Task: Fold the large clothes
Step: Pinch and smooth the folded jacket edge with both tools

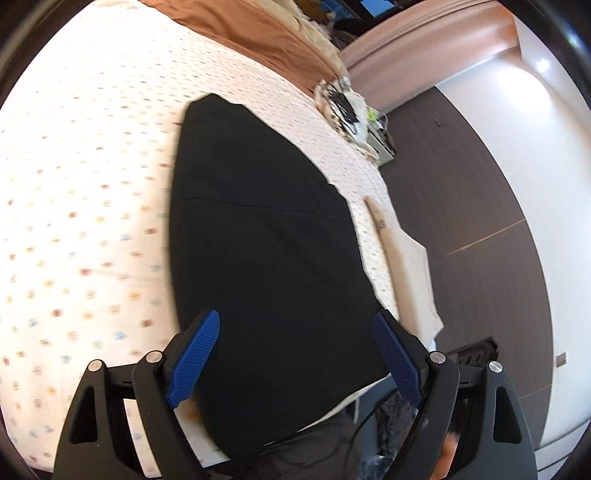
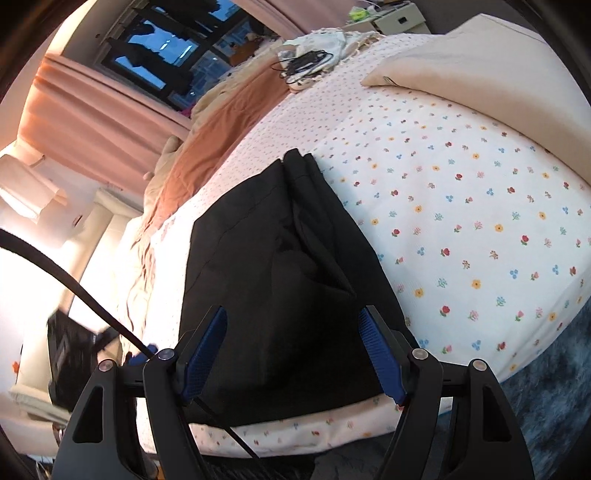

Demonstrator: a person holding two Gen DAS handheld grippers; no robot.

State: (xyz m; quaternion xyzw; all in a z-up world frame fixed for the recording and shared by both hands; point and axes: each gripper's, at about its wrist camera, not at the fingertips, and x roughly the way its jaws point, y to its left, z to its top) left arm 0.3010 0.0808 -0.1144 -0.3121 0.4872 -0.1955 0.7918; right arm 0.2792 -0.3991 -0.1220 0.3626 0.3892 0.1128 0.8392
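Note:
A black garment (image 1: 266,240) lies flat on the flowered bed sheet (image 1: 92,184), its near end reaching the bed's front edge. My left gripper (image 1: 295,356) hovers over that near end, its blue pads (image 1: 195,358) wide apart and nothing between them. In the right wrist view the same black garment (image 2: 280,280) shows folded layers and a crease down its middle. My right gripper (image 2: 293,350) is open above its near edge, and the pads (image 2: 380,354) do not press the cloth.
A brown blanket (image 1: 266,33) and a pile of cables on pale cloth (image 2: 306,61) lie at the far end of the bed. A beige pillow (image 2: 480,74) rests at the right. Dark wood floor (image 1: 461,221) borders the bed; pink curtains (image 2: 92,122) hang by the window.

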